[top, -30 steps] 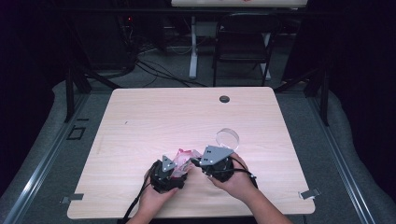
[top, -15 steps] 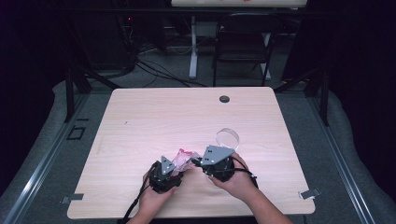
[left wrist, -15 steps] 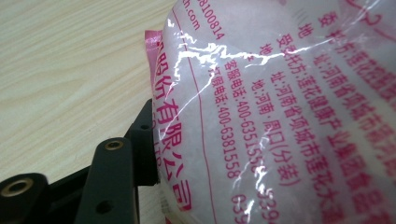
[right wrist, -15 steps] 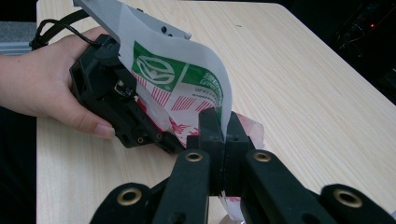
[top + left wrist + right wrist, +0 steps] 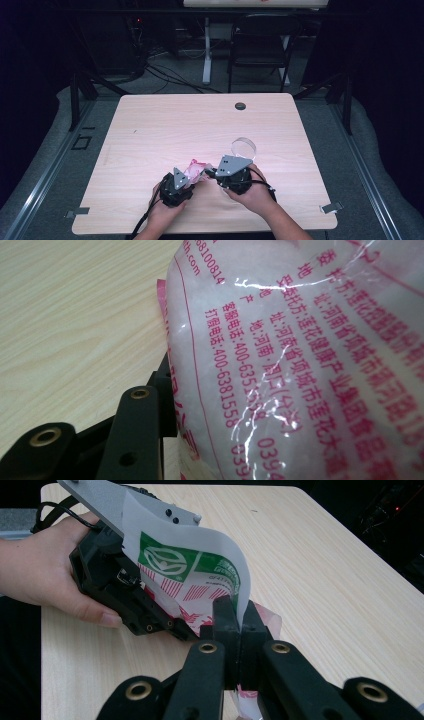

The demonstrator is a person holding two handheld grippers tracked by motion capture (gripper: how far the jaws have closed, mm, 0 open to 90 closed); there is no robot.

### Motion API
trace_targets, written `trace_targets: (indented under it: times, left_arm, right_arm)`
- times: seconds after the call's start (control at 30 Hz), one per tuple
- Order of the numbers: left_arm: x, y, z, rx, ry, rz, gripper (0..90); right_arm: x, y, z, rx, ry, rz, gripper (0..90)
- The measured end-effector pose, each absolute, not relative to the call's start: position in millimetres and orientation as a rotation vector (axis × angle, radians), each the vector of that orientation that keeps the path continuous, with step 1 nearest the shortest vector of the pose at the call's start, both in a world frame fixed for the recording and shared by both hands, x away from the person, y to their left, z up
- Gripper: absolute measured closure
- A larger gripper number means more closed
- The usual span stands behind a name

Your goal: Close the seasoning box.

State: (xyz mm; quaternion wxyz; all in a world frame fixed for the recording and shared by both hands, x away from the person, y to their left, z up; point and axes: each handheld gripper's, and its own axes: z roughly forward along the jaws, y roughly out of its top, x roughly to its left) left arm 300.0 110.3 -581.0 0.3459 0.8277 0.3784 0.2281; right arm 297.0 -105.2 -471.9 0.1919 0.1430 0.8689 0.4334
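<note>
Near the front edge of the table [image 5: 150, 130] we see both grippers close together, with a small plastic bag [image 5: 195, 169] stretched between them. From above, the left gripper [image 5: 186, 176] sits in the person's left hand [image 5: 162, 212] and the right gripper [image 5: 212, 175] in the right hand [image 5: 255, 195], their tips nearly meeting over the bag.

Along the right gripper's own view, we find its two black jaws pressed together on an edge of the bag, whose white film with a green logo and red print curls up toward the other gripper. That left gripper also grips the bag there (its jaw tips are buried in the film, so we judge by the bag being pinched at them).

Looking along the left gripper, we see the bag close up, clear film over something white, covered in pink printed text, resting against one visible jaw.

Just beyond the right gripper a clear round dish [image 5: 243, 147] lies on the wood, and a dark grommet [image 5: 240, 106] sits near the far edge.
</note>
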Motion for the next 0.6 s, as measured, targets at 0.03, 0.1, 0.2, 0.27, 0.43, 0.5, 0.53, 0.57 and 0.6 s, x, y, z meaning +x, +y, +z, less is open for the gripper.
trace_targets:
  times: [0.03,0.1,0.2,0.27,0.43,0.5,0.53,0.57,0.6]
  left_arm:
    - [299.8,110.3,-580.8,2.149,0.982,0.595,56.3]
    - [299.7,110.6,-580.2,2.152,0.98,0.601,56.5]
    - [298.5,111.1,-577.9,2.161,0.976,0.621,56.8]
    - [297.9,111.3,-575.2,2.172,0.965,0.65,56.9]
    - [297.4,113.7,-569.8,2.186,0.96,0.714,57.1]
    - [297.5,115.1,-567.7,2.189,0.951,0.739,57.2]
    - [297.4,115.5,-567.2,2.187,0.947,0.751,57.3]
    - [296.9,115.8,-566.2,2.187,0.948,0.757,57.3]
    - [296.8,116.1,-565.3,2.187,0.94,0.771,57.3]
  right_arm:
    - [296.7,-105.1,-471.9,0.4,2.438,1.216,90.0]
    - [296.0,-105.0,-472.0,0.398,2.437,1.213,90.0]
    - [295.4,-105.6,-471.8,0.396,2.437,1.218,90.0]
    - [295.2,-106.3,-471.5,0.388,2.436,1.224,89.5]
    - [295.8,-108.5,-470.4,0.383,2.429,1.236,82.1]
    - [296.5,-109.0,-469.7,0.376,2.439,1.241,79.1]
    - [296.6,-108.9,-469.5,0.37,2.438,1.239,77.6]
    - [296.4,-108.6,-469.5,0.366,2.432,1.241,75.7]
    - [296.3,-108.6,-469.0,0.353,2.428,1.234,73.7]
